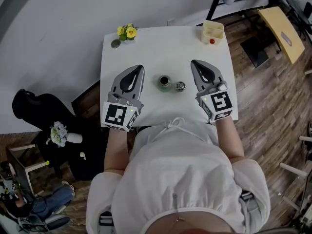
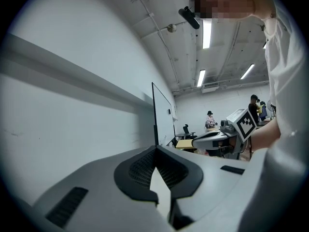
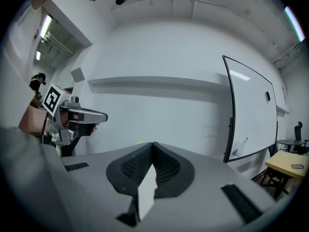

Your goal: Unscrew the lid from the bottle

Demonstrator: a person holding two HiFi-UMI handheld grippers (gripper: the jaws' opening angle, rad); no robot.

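Note:
A small dark bottle (image 1: pixel 164 82) stands upright on the white table (image 1: pixel 146 48), its mouth uncovered. Its round lid (image 1: pixel 180 86) lies on the table just right of it, apart from the bottle. My left gripper (image 1: pixel 140 68) rests on the table left of the bottle, jaws shut and empty. My right gripper (image 1: pixel 194 63) rests right of the lid, also shut with nothing in it. The left gripper view shows the pads (image 2: pixel 145 166) pressed together and the right gripper (image 2: pixel 212 137) across from it. In the right gripper view the pads (image 3: pixel 166 167) meet too. Neither gripper view shows bottle or lid.
A pot of yellow flowers (image 1: pixel 127 32) and a small round object (image 1: pixel 115 43) sit at the table's far left. A cream container (image 1: pixel 213 31) with a red ball (image 1: pixel 212 41) stands at the far right. A whiteboard (image 3: pixel 251 115) stands beyond the table.

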